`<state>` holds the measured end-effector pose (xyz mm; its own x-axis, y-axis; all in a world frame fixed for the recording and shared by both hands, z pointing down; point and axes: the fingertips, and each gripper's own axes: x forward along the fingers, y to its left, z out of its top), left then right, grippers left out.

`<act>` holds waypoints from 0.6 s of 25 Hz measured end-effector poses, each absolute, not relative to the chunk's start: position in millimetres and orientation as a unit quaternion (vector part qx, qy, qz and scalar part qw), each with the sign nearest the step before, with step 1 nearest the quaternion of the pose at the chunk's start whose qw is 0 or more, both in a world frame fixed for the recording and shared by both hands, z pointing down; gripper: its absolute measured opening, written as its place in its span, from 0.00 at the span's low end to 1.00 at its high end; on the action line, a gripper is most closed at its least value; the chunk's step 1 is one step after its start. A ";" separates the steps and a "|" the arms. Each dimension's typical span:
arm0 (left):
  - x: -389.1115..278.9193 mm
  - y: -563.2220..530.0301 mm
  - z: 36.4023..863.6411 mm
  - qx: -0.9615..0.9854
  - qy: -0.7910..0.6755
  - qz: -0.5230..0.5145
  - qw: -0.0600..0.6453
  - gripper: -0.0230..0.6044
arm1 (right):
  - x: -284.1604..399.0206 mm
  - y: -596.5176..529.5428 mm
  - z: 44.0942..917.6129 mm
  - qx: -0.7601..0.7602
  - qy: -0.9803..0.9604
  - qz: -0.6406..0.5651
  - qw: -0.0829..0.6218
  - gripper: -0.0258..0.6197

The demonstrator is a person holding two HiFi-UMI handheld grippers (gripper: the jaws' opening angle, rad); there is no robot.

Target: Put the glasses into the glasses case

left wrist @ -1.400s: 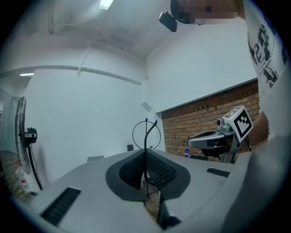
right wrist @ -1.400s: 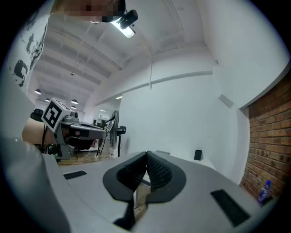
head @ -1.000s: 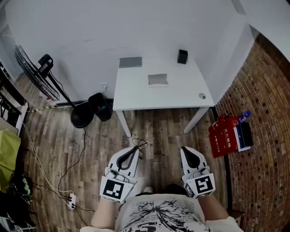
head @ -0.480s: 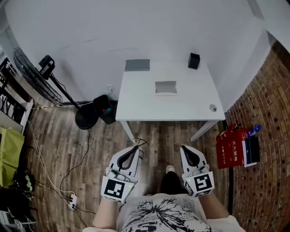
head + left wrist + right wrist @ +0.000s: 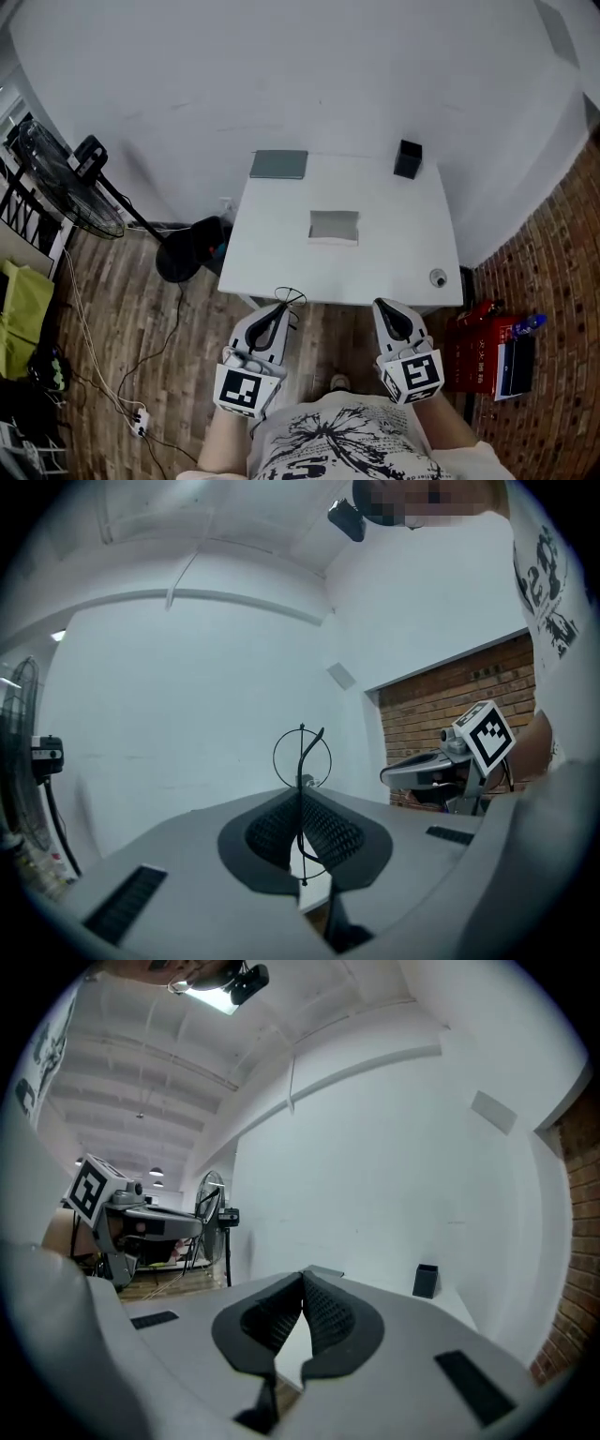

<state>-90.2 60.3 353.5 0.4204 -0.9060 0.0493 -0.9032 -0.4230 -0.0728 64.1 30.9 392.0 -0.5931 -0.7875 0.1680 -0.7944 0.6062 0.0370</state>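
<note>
Thin black wire-rimmed glasses (image 5: 289, 300) (image 5: 302, 761) stick up out of my left gripper (image 5: 280, 315) (image 5: 302, 806), which is shut on them. My right gripper (image 5: 388, 314) (image 5: 303, 1290) is shut with nothing between its pads. Both are held low in front of the person's body, just short of the white table's (image 5: 394, 253) near edge. On the table's middle lies a small pale open box-like case (image 5: 334, 227). A flat grey item (image 5: 277, 164) lies at the back left corner.
A black cube-shaped holder (image 5: 407, 159) (image 5: 426, 1281) stands at the table's back right, a small round object (image 5: 438, 277) near its front right corner. A floor fan (image 5: 56, 178), cables and a dark bin (image 5: 192, 246) are left; red bags (image 5: 483, 352) right, by the brick wall.
The view has closed in on the table, which now reaches almost to the gripper tips. Both grippers keep their pose, the left still shut on the glasses.
</note>
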 end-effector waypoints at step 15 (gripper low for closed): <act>-54.8 -72.4 386.8 -0.853 0.514 -0.087 0.008 0.06 | 84.8 -87.9 413.3 0.431 -0.896 0.037 0.103 0.06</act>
